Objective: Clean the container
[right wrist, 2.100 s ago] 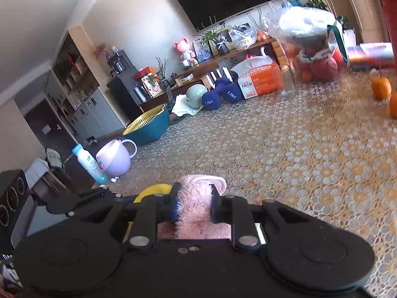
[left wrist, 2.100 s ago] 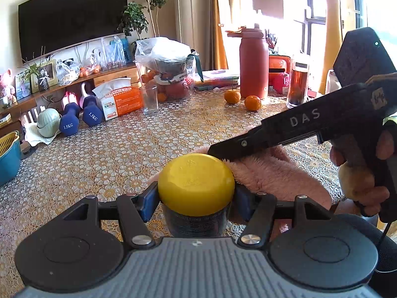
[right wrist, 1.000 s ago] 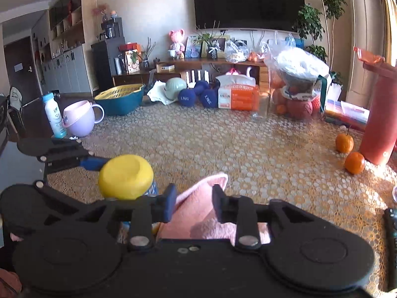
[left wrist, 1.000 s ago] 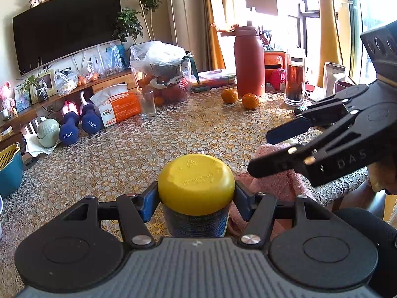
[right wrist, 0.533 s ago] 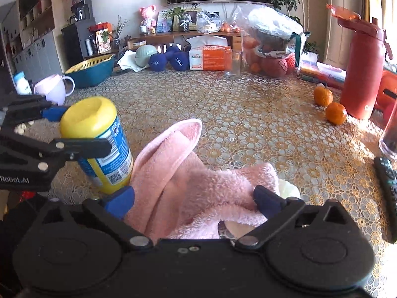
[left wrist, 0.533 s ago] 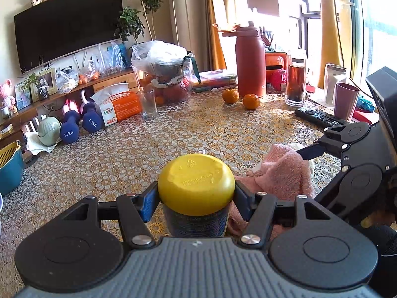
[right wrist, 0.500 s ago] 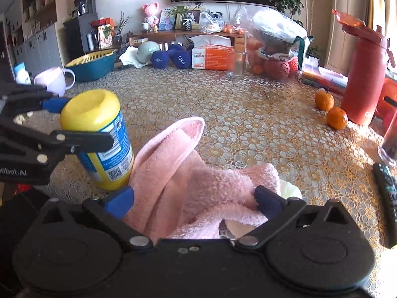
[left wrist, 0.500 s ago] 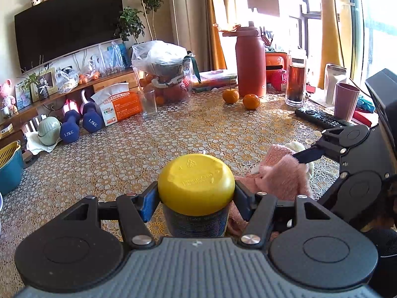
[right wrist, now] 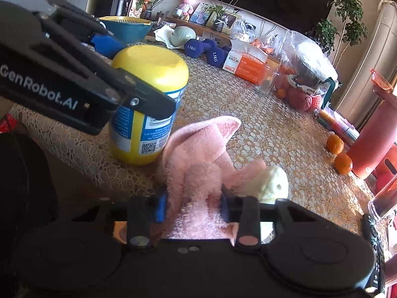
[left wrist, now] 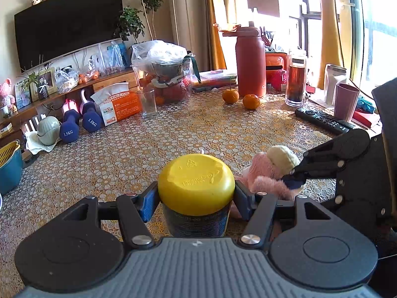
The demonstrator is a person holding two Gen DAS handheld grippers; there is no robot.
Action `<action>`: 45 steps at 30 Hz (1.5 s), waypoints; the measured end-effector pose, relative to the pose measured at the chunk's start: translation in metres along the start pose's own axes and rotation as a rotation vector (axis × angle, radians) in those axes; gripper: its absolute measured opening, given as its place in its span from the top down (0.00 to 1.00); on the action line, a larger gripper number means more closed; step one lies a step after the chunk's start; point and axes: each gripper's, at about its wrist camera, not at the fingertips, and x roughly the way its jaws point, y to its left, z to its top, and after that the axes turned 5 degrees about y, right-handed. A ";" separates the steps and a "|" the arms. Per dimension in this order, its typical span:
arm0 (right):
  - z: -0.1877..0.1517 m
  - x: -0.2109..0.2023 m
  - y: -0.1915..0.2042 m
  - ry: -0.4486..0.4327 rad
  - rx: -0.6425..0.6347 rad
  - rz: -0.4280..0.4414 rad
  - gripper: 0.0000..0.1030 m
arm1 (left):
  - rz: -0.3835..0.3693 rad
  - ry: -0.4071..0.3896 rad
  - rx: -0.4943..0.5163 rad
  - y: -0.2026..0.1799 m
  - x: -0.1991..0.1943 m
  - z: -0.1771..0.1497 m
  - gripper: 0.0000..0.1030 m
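Two grippers work around the yellow-lidded container [right wrist: 148,104]. To its left, the left gripper [left wrist: 196,201] clamps it upright near the table edge [right wrist: 82,164]. To its right, the right gripper [right wrist: 193,204], open half a second ago, has closed on the pink cloth [right wrist: 198,154] (wiping looks ready to resume). Beyond the container the tablecloth lies open.

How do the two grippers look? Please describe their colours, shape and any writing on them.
Both are matte black, with two round discs at the base, silver screws and blue pads on the fingers. The left gripper has a grey ribbed body, and its side reads "GenRobot.AI" in white in the right wrist view. The right gripper is all black.
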 end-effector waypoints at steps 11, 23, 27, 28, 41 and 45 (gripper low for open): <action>0.049 -0.063 -0.071 -0.265 0.274 0.225 0.77 | 0.021 -0.008 0.056 -0.012 0.001 -0.001 0.40; 0.067 -0.048 -0.029 -0.245 0.123 0.289 0.76 | 0.014 -0.005 0.042 -0.008 0.000 -0.001 0.40; 0.065 -0.040 -0.038 -0.235 0.143 0.253 0.76 | 0.012 -0.006 0.033 -0.008 0.000 -0.002 0.40; 0.065 -0.038 -0.041 -0.232 0.158 0.248 0.76 | 0.011 -0.006 0.030 -0.007 0.000 -0.002 0.40; 0.041 0.020 -0.063 -0.068 0.351 0.334 0.77 | -0.012 -0.010 -0.017 0.005 -0.002 -0.006 0.39; 0.037 0.016 -0.064 -0.062 0.319 0.325 0.76 | -0.028 -0.014 -0.048 0.012 -0.006 -0.009 0.39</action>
